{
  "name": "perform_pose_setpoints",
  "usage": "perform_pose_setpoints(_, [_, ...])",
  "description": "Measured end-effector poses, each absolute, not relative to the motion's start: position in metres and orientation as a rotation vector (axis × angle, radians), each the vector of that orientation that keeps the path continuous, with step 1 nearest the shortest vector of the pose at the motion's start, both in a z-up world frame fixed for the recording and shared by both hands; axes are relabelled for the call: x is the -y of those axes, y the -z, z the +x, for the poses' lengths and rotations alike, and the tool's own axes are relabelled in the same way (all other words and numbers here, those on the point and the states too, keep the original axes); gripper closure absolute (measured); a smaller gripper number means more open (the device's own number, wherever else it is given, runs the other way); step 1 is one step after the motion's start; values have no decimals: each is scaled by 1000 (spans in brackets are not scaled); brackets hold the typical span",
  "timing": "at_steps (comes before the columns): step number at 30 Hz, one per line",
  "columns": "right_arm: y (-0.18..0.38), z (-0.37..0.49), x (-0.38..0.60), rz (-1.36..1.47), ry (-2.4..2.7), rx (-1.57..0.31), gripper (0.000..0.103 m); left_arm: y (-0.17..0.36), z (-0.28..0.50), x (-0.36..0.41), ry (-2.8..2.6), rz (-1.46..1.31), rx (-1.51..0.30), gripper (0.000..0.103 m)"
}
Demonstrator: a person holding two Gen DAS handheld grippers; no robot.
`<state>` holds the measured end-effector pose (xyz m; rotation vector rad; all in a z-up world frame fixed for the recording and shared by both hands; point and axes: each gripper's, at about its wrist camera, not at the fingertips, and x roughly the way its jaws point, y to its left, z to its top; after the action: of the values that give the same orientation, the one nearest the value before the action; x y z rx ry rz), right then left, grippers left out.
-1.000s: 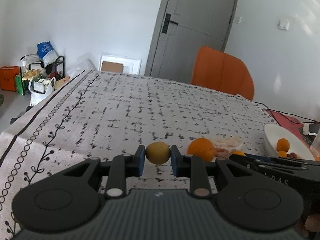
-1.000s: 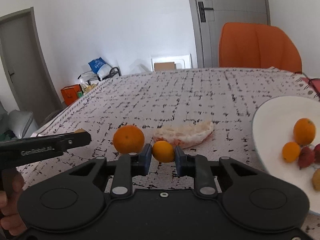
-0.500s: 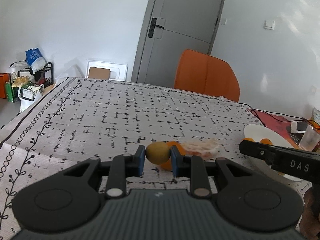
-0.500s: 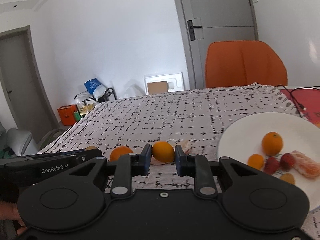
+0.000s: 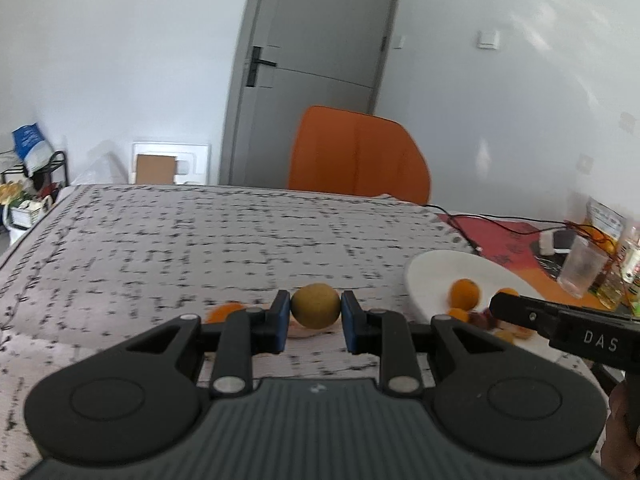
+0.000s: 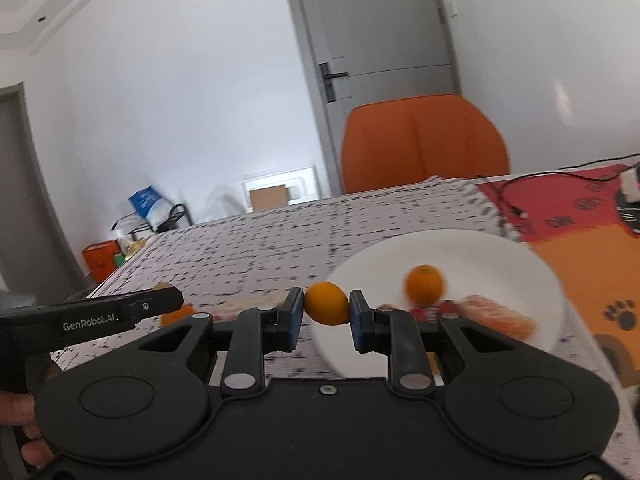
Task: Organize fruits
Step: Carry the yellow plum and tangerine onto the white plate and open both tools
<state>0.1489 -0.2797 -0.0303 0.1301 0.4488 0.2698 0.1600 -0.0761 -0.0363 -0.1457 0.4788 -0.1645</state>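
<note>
White walls, a grey door and an orange chair stand behind the table, which is covered by a pale cloth with black dashed print. We hold a gripper in each hand, both raised above the cloth.

Our left gripper pinches a round yellow-green fruit squarely between its blue pads; the fruit sits at the very tips, touching both pads. Below and beyond it, on the cloth, lie a small orange fruit to the left and a pale peeled piece, mostly hidden behind the fingers.

Our right gripper is clamped on a small smooth orange fruit, again held at the fingertips with a pad pressed to each side. In the right wrist view this fruit hangs over the near left edge of a round white plate. On the plate rest a larger orange, a red strawberry-like fruit partly hidden by the right finger, and a peeled orange segment cluster. The picture is blurred there, so finer detail is unclear.

To the right of the plate the table carries an orange and red mat with a black cable, and a clear glass.
</note>
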Motion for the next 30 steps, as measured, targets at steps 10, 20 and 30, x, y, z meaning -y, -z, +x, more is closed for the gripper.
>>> perform_pose_setpoints(10, [37,142,321,160,-198,-445,80,36,168,117,233,-106,-491,78])
perform_pose_setpoints(20, [48,139,347,185,-156,-460,66,40,176,148,267,-81,-504,78])
perform_pose_setpoints(30, [48,128,364,216,-156,-448,57,42,184,182,315,-40,-513,78])
